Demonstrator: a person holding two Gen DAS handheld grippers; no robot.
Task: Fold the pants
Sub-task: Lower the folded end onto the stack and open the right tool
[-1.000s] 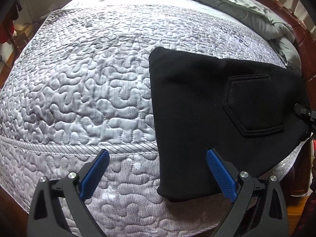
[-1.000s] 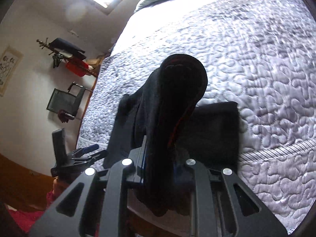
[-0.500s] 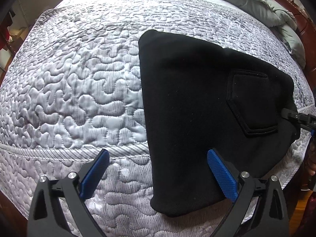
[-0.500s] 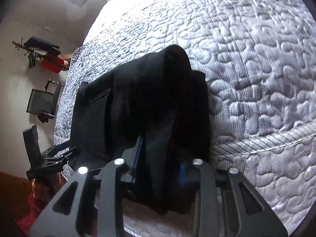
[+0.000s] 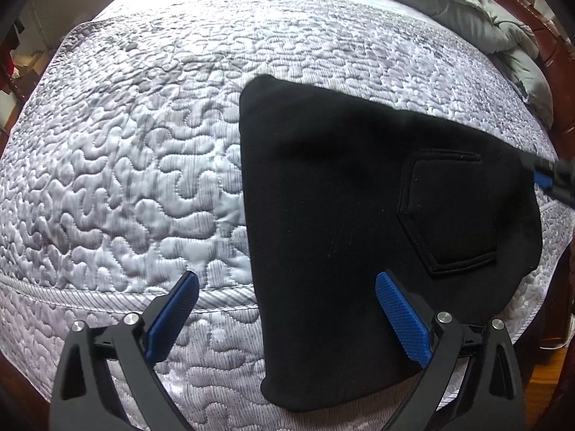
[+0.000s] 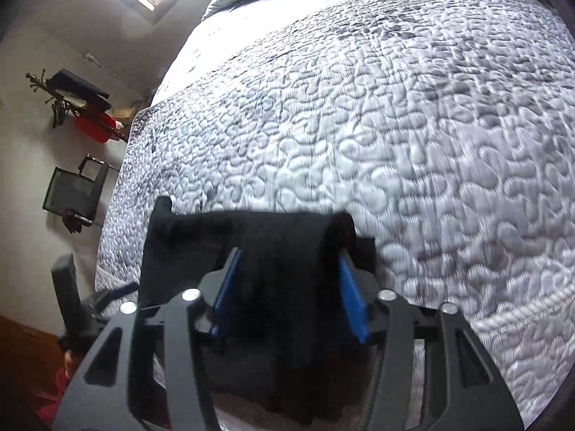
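Your left gripper (image 5: 285, 309) hovers over the near edge of the bed (image 5: 125, 165), its blue-padded fingers (image 5: 402, 318) spread wide and holding nothing. The black pants (image 5: 341, 194) lie folded flat on the quilted grey bedspread, running from the middle of the mattress down over the near edge. Their left border falls between your left fingers; the right-hand pad sits over the dark cloth, while the left-hand pad sits over bare quilt. A back pocket (image 5: 449, 212) faces up on the right part of the fabric.

Your right gripper (image 6: 287, 287) is at the far right end of the pants (image 6: 284, 248). A thick bunched fold of the cloth stands between its two blue pads (image 6: 350, 294), which are parted about as far as the fold is wide. Whether they press the fabric or merely flank it, you cannot tell from this view. In the left wrist view the tip of the right gripper (image 5: 550, 176) shows at the right border of the pants, just beside the pocket.

A rumpled grey-green duvet (image 5: 496, 28) lies at the far end of the bed.
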